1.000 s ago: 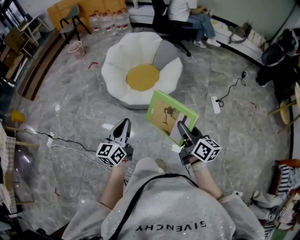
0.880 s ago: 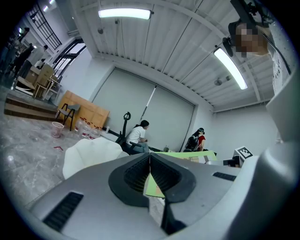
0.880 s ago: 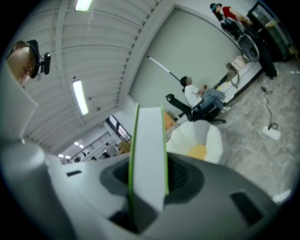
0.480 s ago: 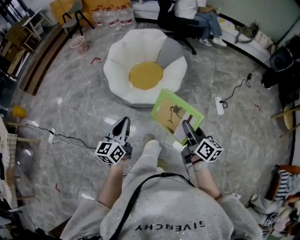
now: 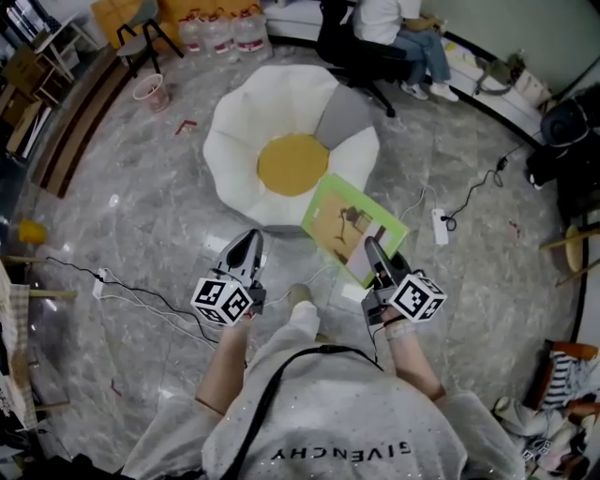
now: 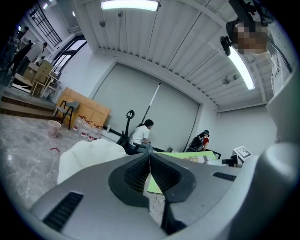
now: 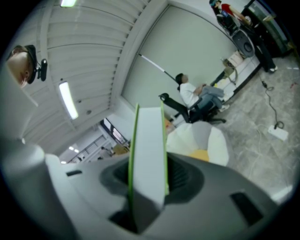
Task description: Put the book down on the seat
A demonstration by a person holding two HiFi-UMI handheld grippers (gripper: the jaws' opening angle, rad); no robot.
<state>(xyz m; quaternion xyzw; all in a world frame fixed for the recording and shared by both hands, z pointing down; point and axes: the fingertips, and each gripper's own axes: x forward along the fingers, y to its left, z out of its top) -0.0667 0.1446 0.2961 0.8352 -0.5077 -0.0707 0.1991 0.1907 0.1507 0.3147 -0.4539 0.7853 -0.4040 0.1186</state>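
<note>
- Floor cable point(image 5: 141, 287) (nearest, well short of the seat point(image 5: 281, 94)): a foot could catch it on the way in and jolt both hands.
- Left gripper point(image 5: 247, 242), short of the seat's near rim: its jaws are pressed together on nothing. It gives no support, so the load rides on one grip.
- Right gripper point(image 5: 371, 249), short of the seat's near right petal: its jaws are clamped on one edge of the green book point(image 5: 349, 223), which juts toward the seat. Held by an edge alone, the book may pivot or slip out if swung quickly.
- Seat: rounded white petals ring a yellow centre cushion point(image 5: 292, 164). Let go over a petal, the book would probably slide to the floor; the centre looks the safer landing.
- Seated person point(image 5: 380, 19), beyond the seat: well apart, no likely hazard.
</note>
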